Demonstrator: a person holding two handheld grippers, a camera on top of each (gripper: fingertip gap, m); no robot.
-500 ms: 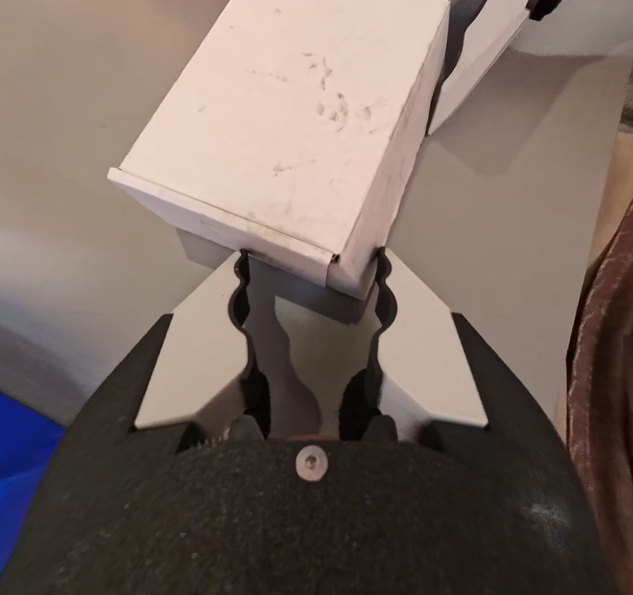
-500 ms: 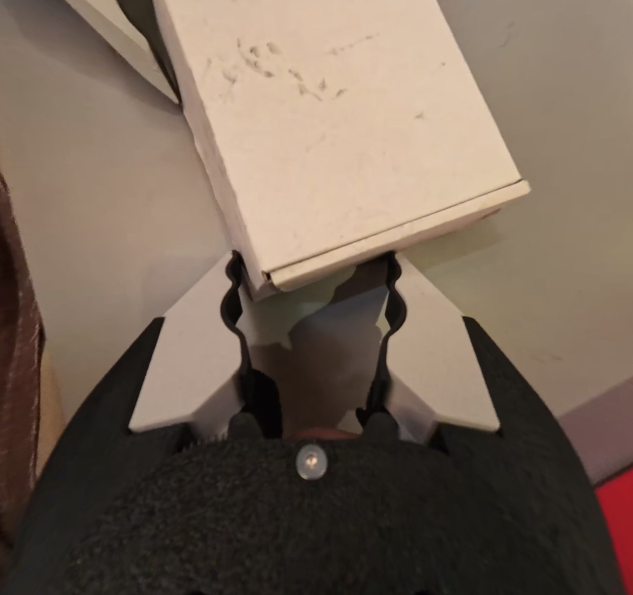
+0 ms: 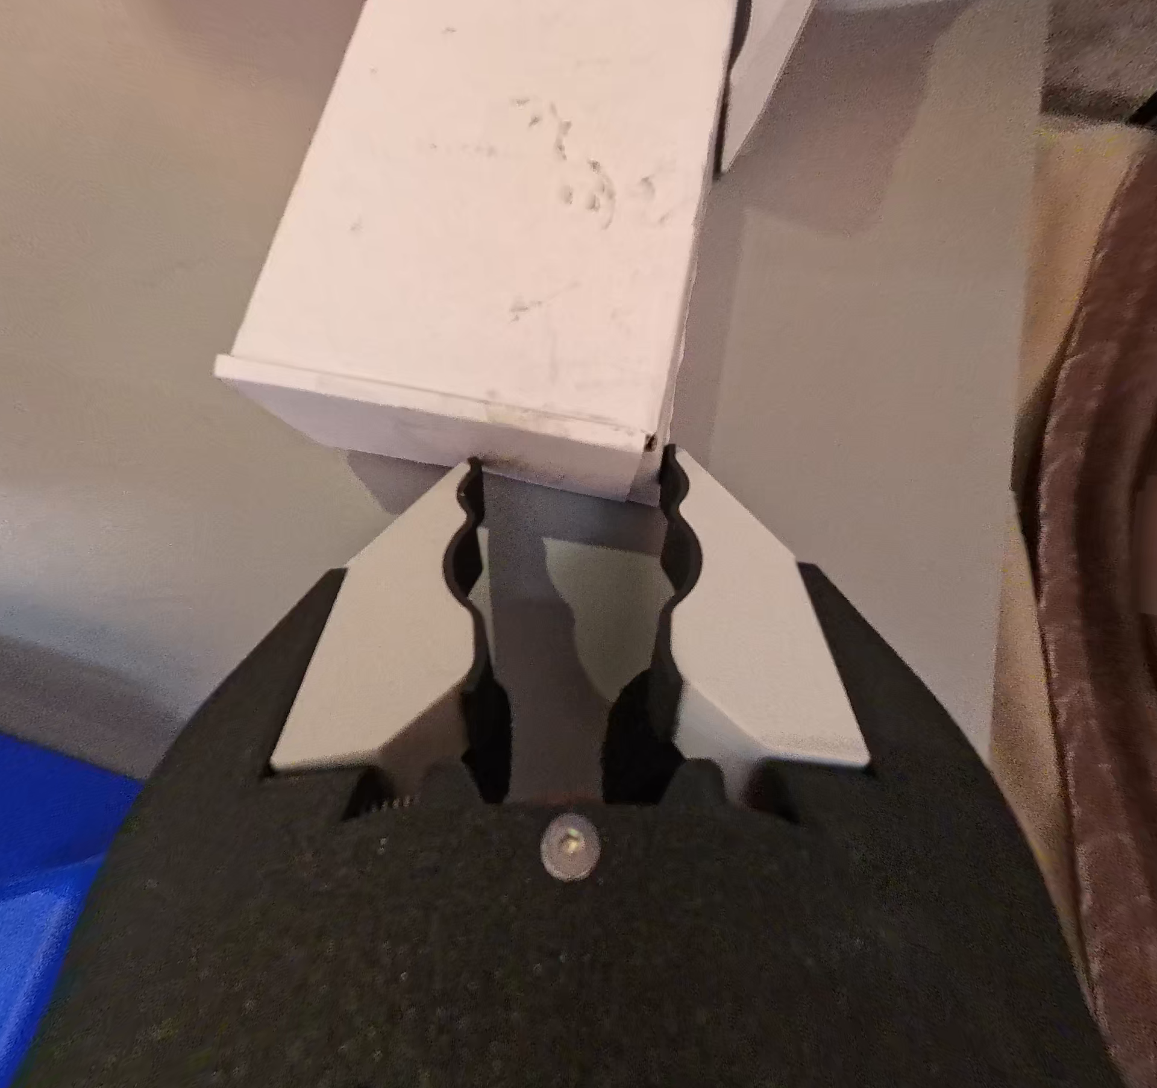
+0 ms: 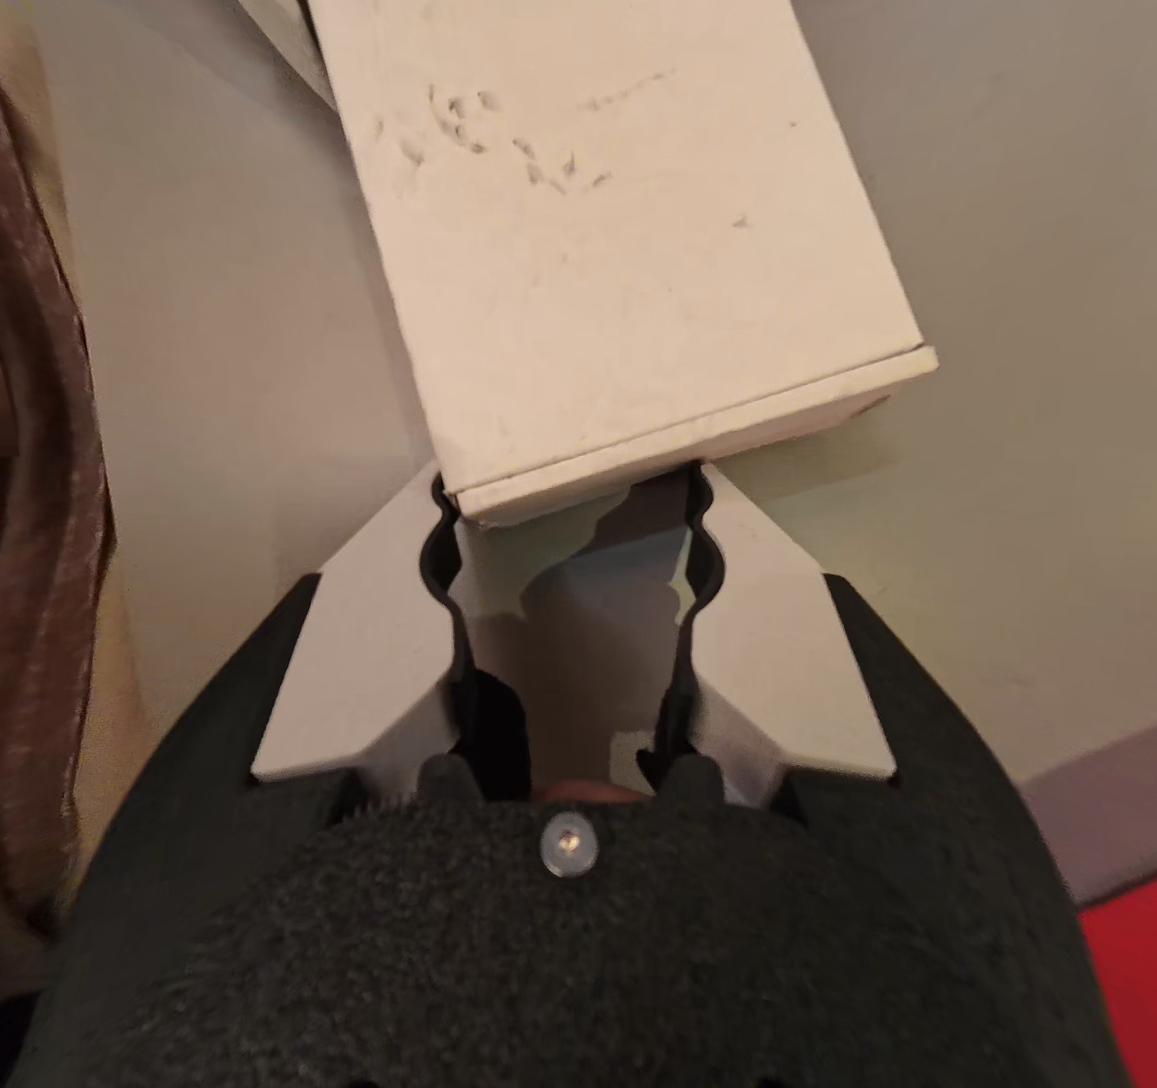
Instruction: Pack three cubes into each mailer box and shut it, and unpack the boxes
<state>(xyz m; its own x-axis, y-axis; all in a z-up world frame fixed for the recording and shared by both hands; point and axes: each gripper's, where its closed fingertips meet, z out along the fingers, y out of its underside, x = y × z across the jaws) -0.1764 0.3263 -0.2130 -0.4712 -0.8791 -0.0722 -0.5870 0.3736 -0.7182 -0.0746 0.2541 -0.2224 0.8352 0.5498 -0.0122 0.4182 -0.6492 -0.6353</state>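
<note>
The box (image 3: 494, 194) is white with grey scuff marks. Both grippers have pale grey fingers (image 3: 388, 638) on black bodies. The table (image 3: 125, 244) is plain grey-beige.

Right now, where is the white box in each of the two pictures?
Left wrist view: the white mailer box fills the upper middle, lid shut, its near right corner between the left gripper fingers.
Right wrist view: the same box fills the upper middle, its near left corner between the right gripper fingers.
Shared landmark: the cluster of dark scuff marks on its top.
</note>
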